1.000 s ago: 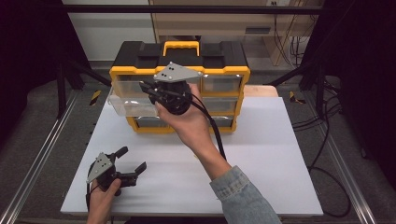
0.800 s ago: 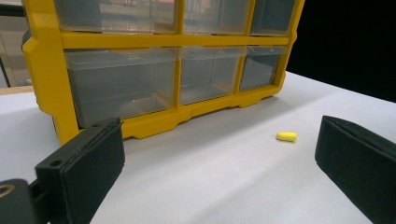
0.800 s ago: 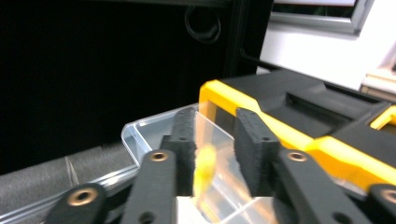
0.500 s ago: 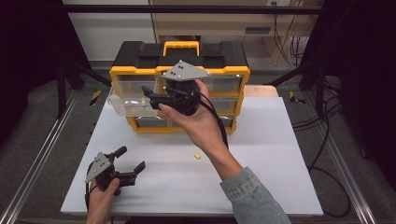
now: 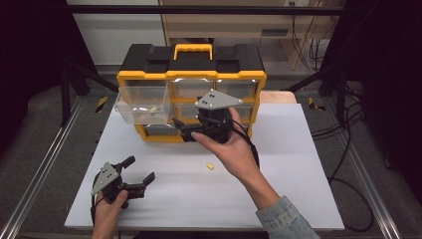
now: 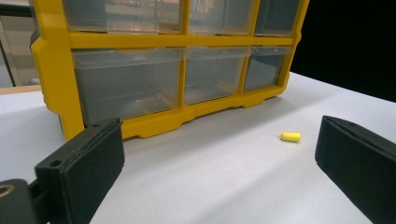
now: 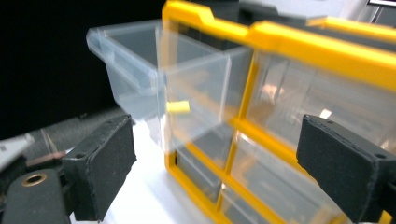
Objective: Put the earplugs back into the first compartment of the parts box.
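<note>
A yellow and black organizer (image 5: 191, 74) with clear drawers stands at the back of the white table. Its top-left drawer (image 5: 142, 102) is pulled out, and a small yellow piece (image 5: 153, 109) lies inside it. In the right gripper view that piece (image 7: 178, 107) shows through the clear drawer wall (image 7: 135, 79). My right gripper (image 5: 181, 130) hovers open and empty in front of the organizer's lower drawers, pointing left. A second yellow piece (image 5: 210, 167) lies loose on the table, seen ahead between the left jaws (image 6: 290, 136). My left gripper (image 5: 139, 170) rests open near the front-left corner.
The white table top (image 5: 298, 164) has bare room to the right of the organizer and along the front. Metal frame rails (image 5: 45, 164) run along both sides. Cables (image 5: 343, 149) trail off the right edge.
My right gripper has drawn back from the open drawer, down and toward the person, uncovering the loose yellow piece on the table. The left gripper has stayed put.
</note>
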Tool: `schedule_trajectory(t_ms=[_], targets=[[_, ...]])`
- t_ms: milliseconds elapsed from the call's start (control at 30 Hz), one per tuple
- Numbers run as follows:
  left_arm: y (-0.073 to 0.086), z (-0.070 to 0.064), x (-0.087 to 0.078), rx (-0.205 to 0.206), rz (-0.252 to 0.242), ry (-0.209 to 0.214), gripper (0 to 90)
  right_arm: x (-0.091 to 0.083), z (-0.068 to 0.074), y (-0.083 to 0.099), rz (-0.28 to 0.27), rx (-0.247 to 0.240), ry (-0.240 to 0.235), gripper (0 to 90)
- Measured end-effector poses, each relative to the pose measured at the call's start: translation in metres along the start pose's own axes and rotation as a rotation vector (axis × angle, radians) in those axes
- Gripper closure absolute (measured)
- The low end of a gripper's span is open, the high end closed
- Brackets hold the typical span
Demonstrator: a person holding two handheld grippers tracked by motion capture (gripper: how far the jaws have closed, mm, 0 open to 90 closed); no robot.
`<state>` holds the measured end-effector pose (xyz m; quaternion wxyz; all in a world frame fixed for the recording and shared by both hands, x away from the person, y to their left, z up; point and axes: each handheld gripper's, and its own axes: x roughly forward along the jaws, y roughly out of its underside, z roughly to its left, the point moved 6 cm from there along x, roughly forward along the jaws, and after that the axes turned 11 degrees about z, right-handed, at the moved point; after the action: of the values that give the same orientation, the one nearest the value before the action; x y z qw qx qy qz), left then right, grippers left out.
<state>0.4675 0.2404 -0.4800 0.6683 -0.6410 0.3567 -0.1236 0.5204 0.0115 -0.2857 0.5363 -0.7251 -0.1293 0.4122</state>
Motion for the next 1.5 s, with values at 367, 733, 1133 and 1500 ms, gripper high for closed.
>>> schedule_trajectory(t_ms=[367,733,1133,1500], targets=[[0.0,0.001,-0.001,-0.002,-0.004,-0.003,1.1,0.006,-0.012,0.048,0.084,0.01,0.01,11.1],[0.0,0.001,-0.001,0.003,-0.002,-0.006,1.1,0.007,-0.021,0.093,0.132,0.07,0.007,10.2],[0.0,0.001,-0.001,0.005,-0.003,-0.008,1.1,0.012,-0.027,0.14,0.203,0.124,0.001,10.1],[0.0,0.001,-0.001,0.008,-0.003,-0.009,1.1,0.018,-0.027,0.164,0.253,0.144,-0.003,10.3]])
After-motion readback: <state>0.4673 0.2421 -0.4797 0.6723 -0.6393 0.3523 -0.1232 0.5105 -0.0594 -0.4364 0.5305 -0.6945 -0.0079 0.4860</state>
